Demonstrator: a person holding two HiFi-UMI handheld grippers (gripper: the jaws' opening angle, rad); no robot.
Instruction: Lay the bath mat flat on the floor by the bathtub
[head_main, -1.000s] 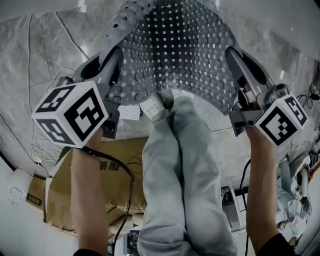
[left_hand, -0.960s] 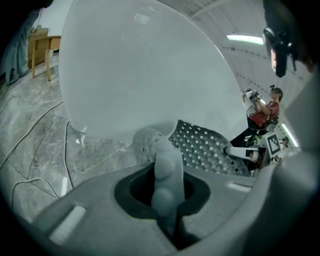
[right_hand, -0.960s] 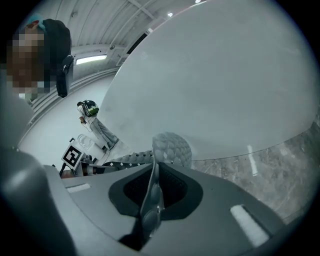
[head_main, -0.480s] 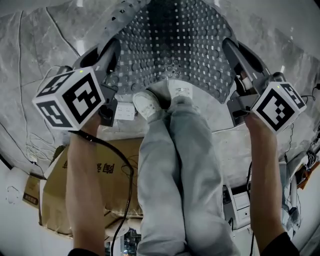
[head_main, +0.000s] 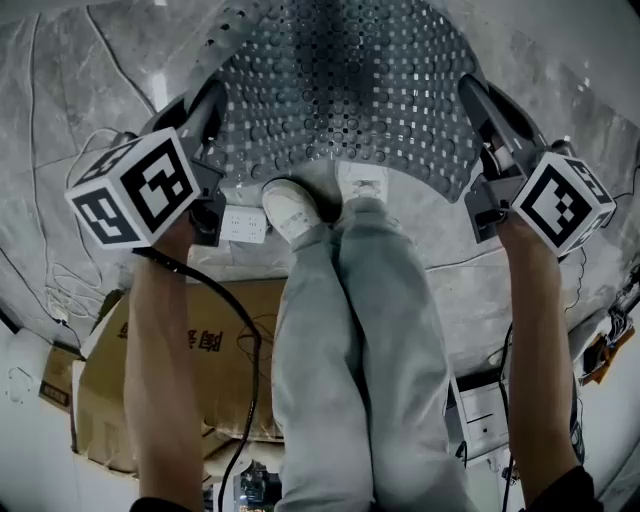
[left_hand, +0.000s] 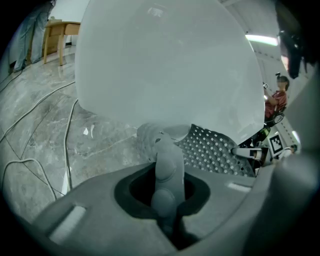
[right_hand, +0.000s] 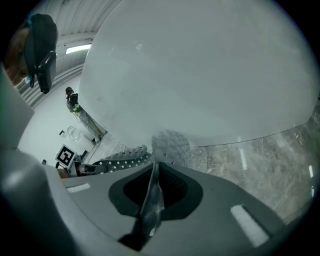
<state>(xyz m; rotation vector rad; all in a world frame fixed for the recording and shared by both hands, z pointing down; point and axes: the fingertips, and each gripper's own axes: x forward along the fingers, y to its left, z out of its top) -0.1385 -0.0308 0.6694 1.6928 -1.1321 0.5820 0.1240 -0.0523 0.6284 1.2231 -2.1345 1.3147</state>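
The grey perforated bath mat (head_main: 350, 90) is stretched between both grippers just ahead of the person's white shoes (head_main: 292, 208). My left gripper (head_main: 205, 108) is shut on the mat's near left corner, and my right gripper (head_main: 478, 100) is shut on its near right corner. In the left gripper view, a rolled edge of the bath mat (left_hand: 165, 160) sits pinched in the jaws, with the white bathtub (left_hand: 170, 65) looming above. In the right gripper view, a thin fold of the bath mat (right_hand: 152, 197) is clamped, and the bathtub (right_hand: 210, 75) fills the upper frame.
Grey marble floor (head_main: 80, 110) lies all around. Cables (head_main: 95, 160) and a white socket strip (head_main: 243, 224) lie at the left. A cardboard box (head_main: 120, 380) sits behind the left arm. Equipment (head_main: 480, 405) stands at the lower right. A wooden table (left_hand: 57, 30) stands far left.
The mat has swung forward and spread wider and flatter. Both shoes, partly under its near edge before, now show at that edge. Both grippers keep their hold.
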